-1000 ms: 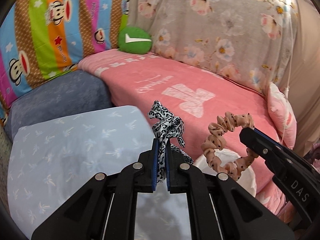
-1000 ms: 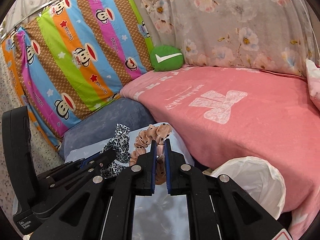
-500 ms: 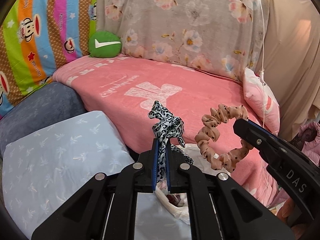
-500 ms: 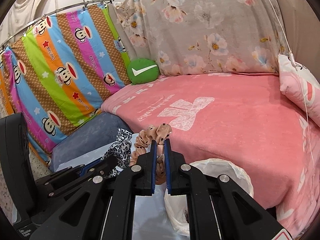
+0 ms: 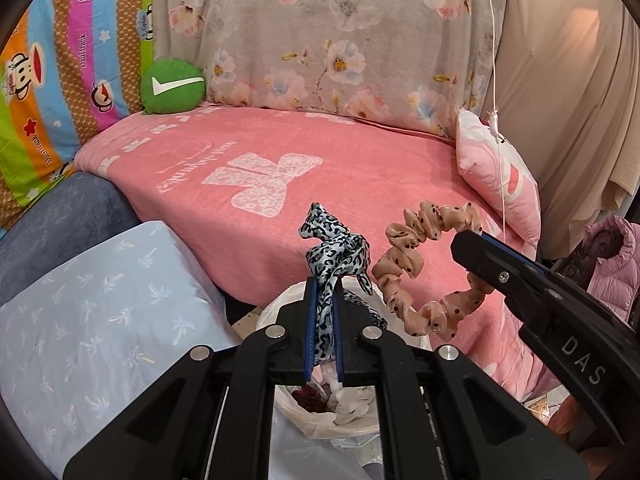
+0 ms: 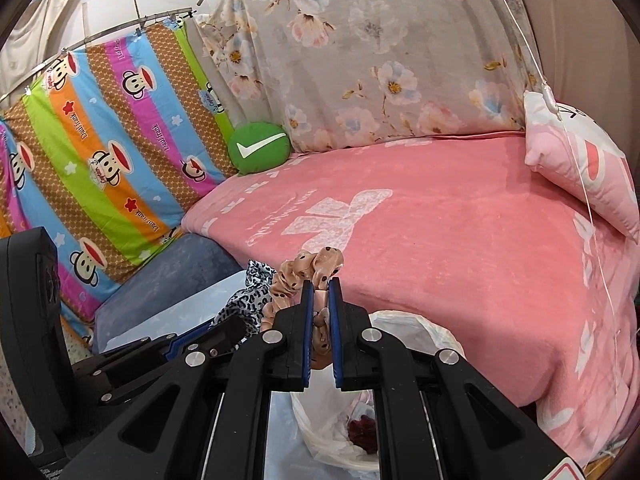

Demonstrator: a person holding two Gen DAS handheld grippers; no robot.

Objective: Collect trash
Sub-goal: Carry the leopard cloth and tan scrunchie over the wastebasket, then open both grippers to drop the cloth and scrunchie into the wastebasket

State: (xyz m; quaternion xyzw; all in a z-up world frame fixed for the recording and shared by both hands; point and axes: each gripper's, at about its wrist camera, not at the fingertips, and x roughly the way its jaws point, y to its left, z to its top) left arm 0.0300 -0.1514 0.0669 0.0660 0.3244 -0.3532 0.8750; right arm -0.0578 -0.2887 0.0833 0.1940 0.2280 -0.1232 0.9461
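Above the white-lined bin [image 5: 320, 420], tongs [image 5: 323, 328] pinch a crumpled leopard-print scrunchie [image 5: 336, 252].

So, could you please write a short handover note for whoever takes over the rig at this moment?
Left claw: shut on the leopard-print scrunchie.
Right claw: shut on the pink dotted scrunchie.
Both hang above the white-lined trash bin beside the pink bed; the bin already holds some waste.
Done: both scrunchies picked up and brought to the bin.
Left: open each claw over the bin to drop them in.
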